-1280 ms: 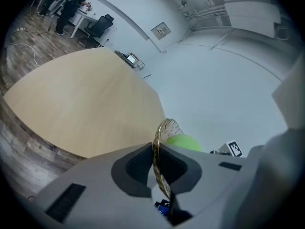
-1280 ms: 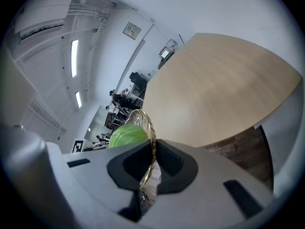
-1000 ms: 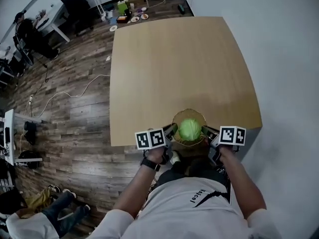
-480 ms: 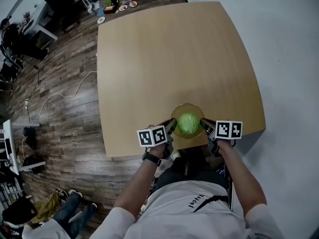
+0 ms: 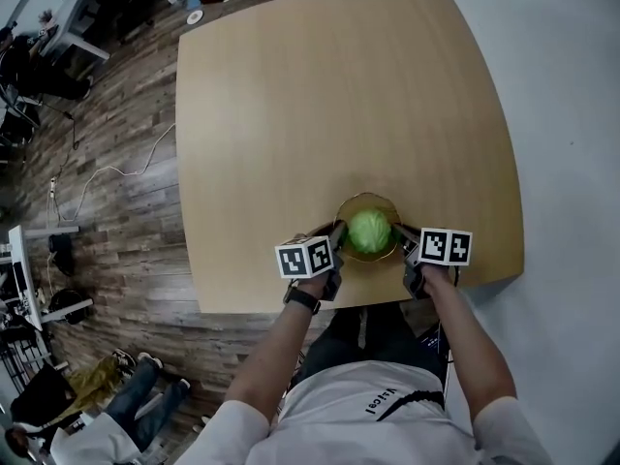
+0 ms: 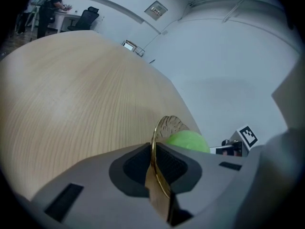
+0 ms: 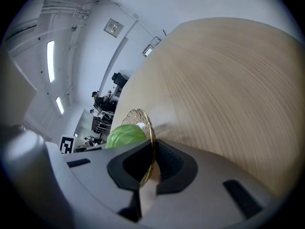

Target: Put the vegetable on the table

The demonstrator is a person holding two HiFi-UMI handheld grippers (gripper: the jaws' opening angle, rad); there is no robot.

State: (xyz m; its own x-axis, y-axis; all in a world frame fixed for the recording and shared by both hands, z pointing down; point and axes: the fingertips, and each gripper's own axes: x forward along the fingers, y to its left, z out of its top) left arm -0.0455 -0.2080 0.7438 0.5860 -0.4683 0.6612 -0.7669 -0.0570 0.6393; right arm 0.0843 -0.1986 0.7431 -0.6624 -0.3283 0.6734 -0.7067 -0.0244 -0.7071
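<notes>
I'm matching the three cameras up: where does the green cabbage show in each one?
Head view: cabbage just right of centre, inside the gold bowl.
Left gripper view: cabbage lower right of centre, behind the bowl's edge-on rim.
Right gripper view: cabbage lower left of centre, left of the rim.
Shared landmark: the gold bowl.

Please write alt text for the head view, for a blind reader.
The left gripper and right gripper clamp opposite sides of a gold wire basket holding a green cabbage, near the front edge of a wooden table.
</notes>
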